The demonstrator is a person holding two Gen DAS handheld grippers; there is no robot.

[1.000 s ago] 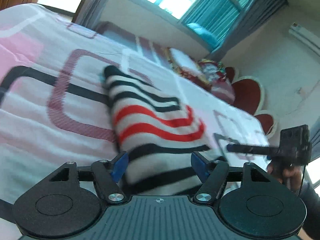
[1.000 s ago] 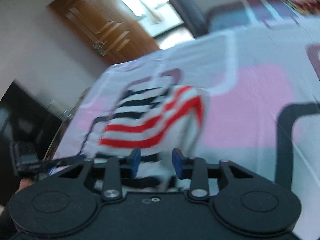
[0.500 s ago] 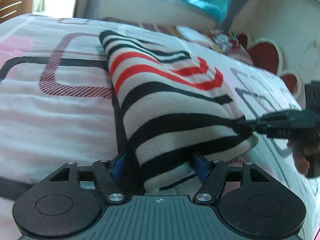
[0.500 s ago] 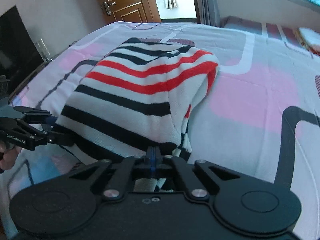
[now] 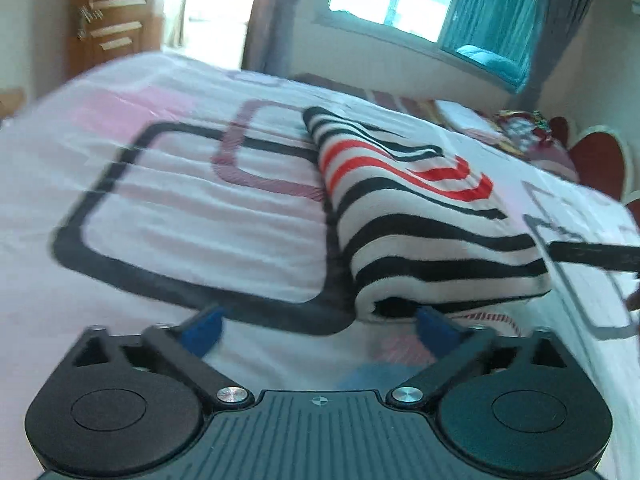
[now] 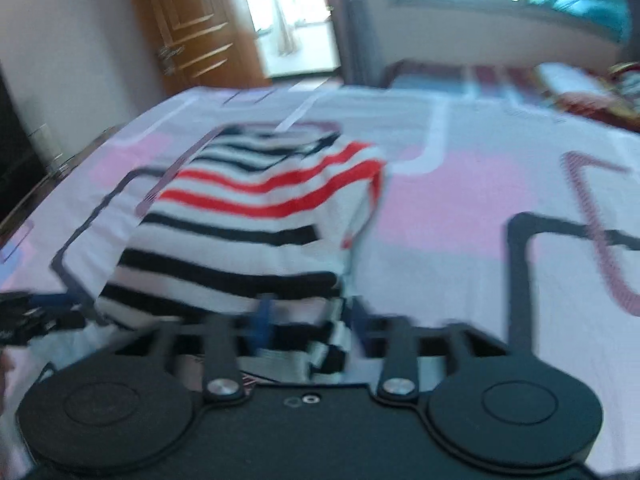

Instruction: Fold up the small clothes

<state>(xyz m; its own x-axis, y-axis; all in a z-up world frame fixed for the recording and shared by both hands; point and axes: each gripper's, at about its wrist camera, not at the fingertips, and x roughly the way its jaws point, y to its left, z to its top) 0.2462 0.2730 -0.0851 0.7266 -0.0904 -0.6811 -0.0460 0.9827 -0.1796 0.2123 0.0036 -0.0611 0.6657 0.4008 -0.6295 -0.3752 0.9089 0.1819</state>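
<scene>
A white knit garment with black and red stripes (image 5: 420,220) lies folded on the pink and white bedspread (image 5: 192,216). My left gripper (image 5: 320,326) hovers just short of the garment's near edge with its jaws opening wide and nothing between them; its right blue pad (image 5: 436,328) sits beside the folded hem. In the blurred right wrist view the garment (image 6: 248,220) fills the middle. My right gripper (image 6: 312,320) has its jaws opening, and the near hem still lies loosely between the fingers without being pinched. The right gripper's fingers (image 5: 592,256) reach the garment's far corner in the left wrist view.
Pillows (image 5: 516,128) and a red padded headboard (image 5: 596,164) stand at the bed's far right. A wooden door (image 6: 192,28) and a bright doorway lie beyond the bed's far end. A window (image 5: 432,4) with teal curtains is behind. A dark screen (image 6: 16,152) stands left of the bed.
Both grippers carried the garment's edge over and laid it down folded. Both jaws have let go of it, and the left gripper has drawn back from the hem.
</scene>
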